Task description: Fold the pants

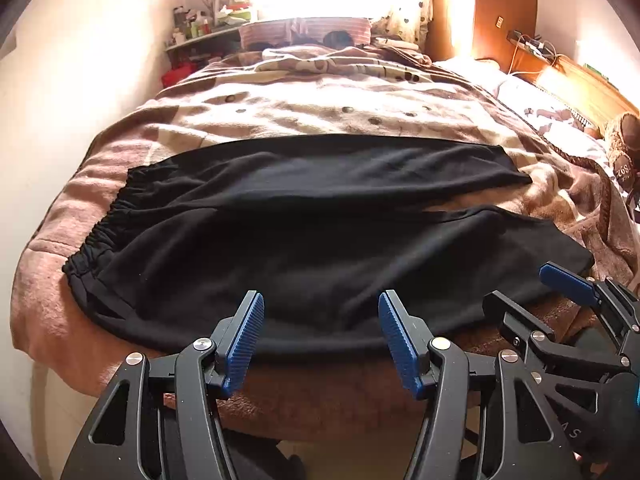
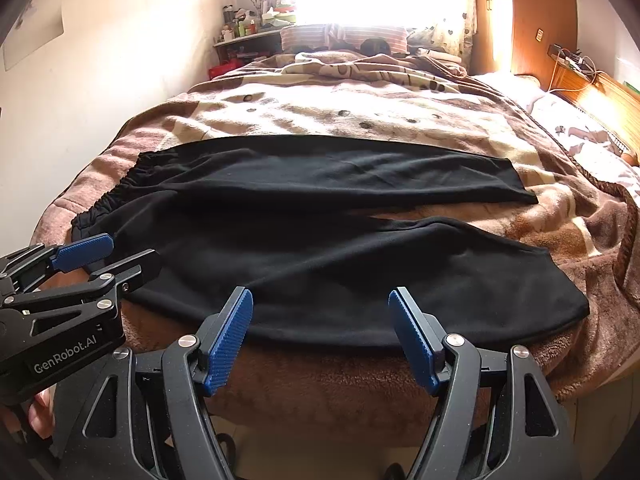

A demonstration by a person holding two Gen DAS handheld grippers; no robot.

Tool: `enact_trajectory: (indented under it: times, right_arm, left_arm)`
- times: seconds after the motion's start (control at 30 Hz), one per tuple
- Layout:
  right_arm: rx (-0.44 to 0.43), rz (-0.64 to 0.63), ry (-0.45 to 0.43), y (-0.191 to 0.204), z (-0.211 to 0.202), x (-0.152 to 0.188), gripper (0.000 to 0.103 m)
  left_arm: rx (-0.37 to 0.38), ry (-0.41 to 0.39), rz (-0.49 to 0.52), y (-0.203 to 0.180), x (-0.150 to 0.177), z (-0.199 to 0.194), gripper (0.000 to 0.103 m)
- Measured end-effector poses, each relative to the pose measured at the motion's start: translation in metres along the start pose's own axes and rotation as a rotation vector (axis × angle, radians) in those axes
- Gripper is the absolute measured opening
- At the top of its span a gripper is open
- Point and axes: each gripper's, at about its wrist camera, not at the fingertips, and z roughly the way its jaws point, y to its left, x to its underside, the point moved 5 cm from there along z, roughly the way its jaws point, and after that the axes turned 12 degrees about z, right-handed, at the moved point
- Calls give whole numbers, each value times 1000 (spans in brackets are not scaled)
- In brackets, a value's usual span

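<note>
Bed (image 1: 320,92) with brown blanket | black pants (image 1: 304,232) spread flat, waistband left | left claw (image 1: 320,336) wide, empty | right claw (image 2: 320,332) wide, empty, hovering at near edge

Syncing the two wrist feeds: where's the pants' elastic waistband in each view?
Left wrist: waistband at left, mid-height, the left end of the black pants.
Right wrist: waistband at left, above the left claw.
Shared landmark: the striped cushion under the bright window, top centre in both.
</note>
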Motion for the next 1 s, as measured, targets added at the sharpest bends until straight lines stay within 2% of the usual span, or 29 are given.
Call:
enact_trajectory:
  times: [0.8,1.0]
  right_arm:
    - [17,6,18,-3,5,5,71]
    - [14,12,25,-9,9,6,71]
  left_arm:
    - [13,30,3,-4,7,11,66]
    - [84,51,-1,-3,11,25,65]
